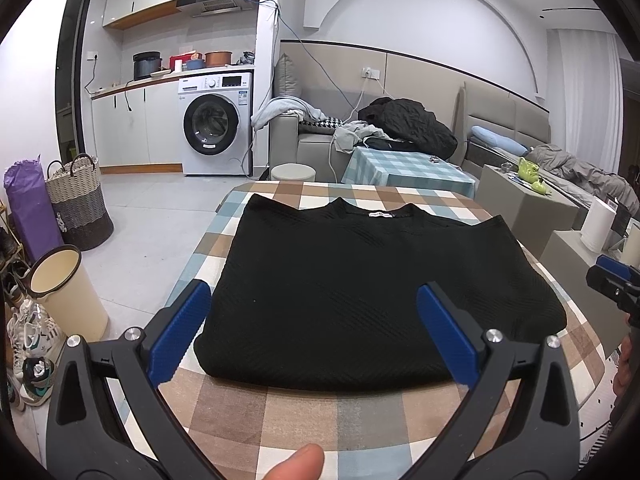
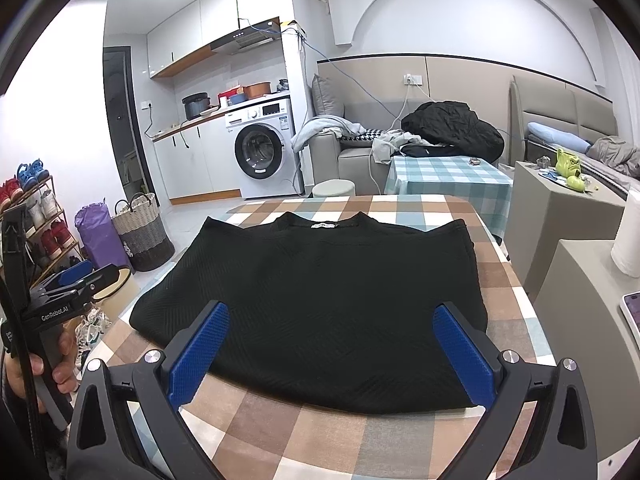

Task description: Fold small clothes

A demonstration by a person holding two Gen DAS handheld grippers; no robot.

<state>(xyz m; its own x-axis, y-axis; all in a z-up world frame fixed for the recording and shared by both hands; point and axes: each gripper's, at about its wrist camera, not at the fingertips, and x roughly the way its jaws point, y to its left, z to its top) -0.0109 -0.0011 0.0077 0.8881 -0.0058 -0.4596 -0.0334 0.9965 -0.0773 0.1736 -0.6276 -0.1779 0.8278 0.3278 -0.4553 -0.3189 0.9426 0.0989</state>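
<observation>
A black knit top (image 1: 360, 284) lies folded into a rectangle on the checked tablecloth (image 1: 320, 420), collar with white label at the far side. It also shows in the right wrist view (image 2: 320, 300). My left gripper (image 1: 314, 320) is open and empty, held just above the garment's near left edge. My right gripper (image 2: 332, 344) is open and empty, above the garment's near right edge. The right gripper shows at the right edge of the left view (image 1: 616, 284); the left gripper shows at the left of the right view (image 2: 68, 284).
A cream bin (image 1: 64, 292), woven basket (image 1: 80, 208) and shoes (image 1: 32, 344) stand on the floor left of the table. Grey boxes (image 2: 580, 280) with a paper roll (image 2: 628, 236) stand right. A second checked table (image 2: 448, 180), sofa and washing machine (image 1: 216, 128) lie beyond.
</observation>
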